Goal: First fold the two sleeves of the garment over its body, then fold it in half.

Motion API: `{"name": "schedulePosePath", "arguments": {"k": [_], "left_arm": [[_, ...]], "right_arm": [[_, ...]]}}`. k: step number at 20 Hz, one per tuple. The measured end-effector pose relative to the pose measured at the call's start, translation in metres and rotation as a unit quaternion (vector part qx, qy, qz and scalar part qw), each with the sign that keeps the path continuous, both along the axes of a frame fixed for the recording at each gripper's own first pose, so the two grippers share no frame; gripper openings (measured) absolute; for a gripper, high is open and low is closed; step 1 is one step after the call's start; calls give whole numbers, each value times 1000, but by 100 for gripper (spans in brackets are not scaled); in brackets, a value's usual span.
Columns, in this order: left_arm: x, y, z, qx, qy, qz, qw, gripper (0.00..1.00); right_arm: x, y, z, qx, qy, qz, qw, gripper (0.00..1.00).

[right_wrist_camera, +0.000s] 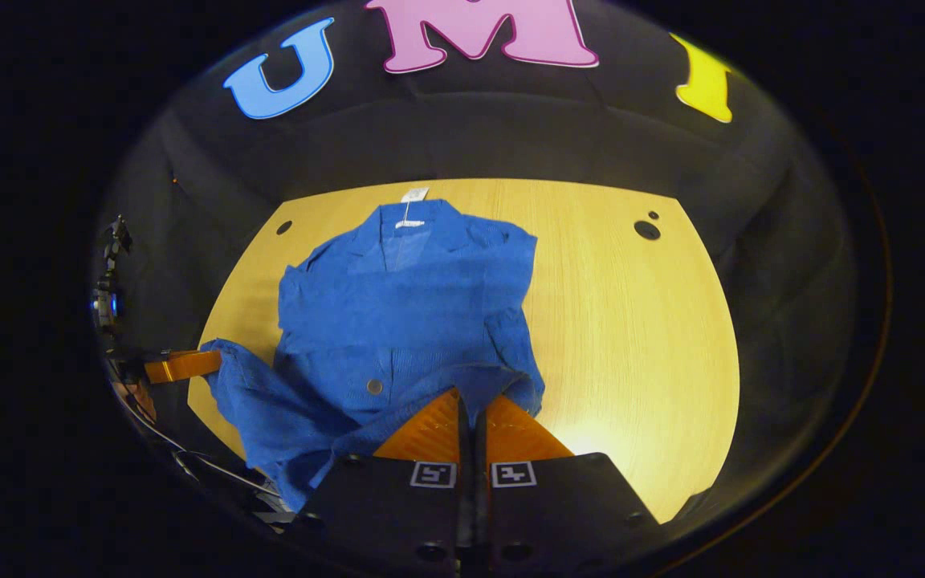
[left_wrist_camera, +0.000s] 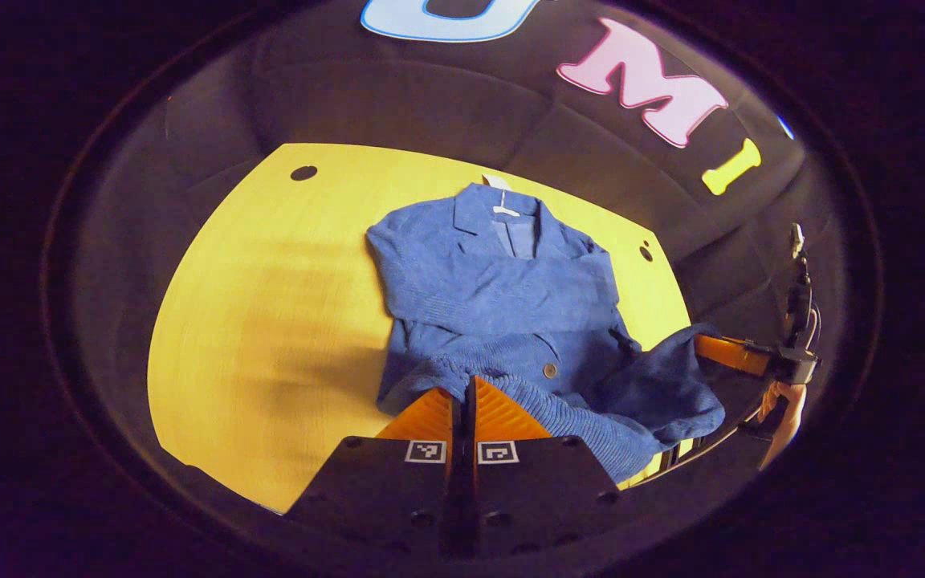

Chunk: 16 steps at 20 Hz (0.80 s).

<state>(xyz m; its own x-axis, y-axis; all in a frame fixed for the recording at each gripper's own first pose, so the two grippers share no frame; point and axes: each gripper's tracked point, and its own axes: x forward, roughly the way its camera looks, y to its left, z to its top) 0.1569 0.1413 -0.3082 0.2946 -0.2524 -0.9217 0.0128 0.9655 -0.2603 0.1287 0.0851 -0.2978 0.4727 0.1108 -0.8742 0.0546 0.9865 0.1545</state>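
Wooden table (left_wrist_camera: 254, 321): bears one blue button-front cardigan (left_wrist_camera: 503, 297), collar at the far side from both grippers, sleeves already crossed over its body. Left gripper (left_wrist_camera: 462, 393) and right gripper (right_wrist_camera: 474, 405): each pressed together on a corner of the near hem (left_wrist_camera: 559, 409), which is raised just ahead of the fingers. Step in hand, by judgement, is the half-fold; next calls for carrying the hem forward evenly toward the collar (left_wrist_camera: 503, 213).
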Motion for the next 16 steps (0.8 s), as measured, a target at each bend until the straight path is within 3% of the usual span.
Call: {"name": "schedulePosePath", "arguments": {"k": [4, 7, 12, 16], "left_arm": [[48, 1, -5, 26, -3, 63, 998, 0], [82, -7, -1, 12, 1, 105, 994, 0], [137, -2, -13, 46, 7, 99, 994, 0], [167, 1, -34, 44, 26, 126, 991, 0]], "right_arm": [[66, -18, -14, 9, -25, 21, 999, 2], [103, -30, -30, 18, -29, 31, 999, 2], [151, -36, -47, 40, -28, 20, 999, 2], [175, -37, -69, 32, -18, 27, 999, 2]]}}
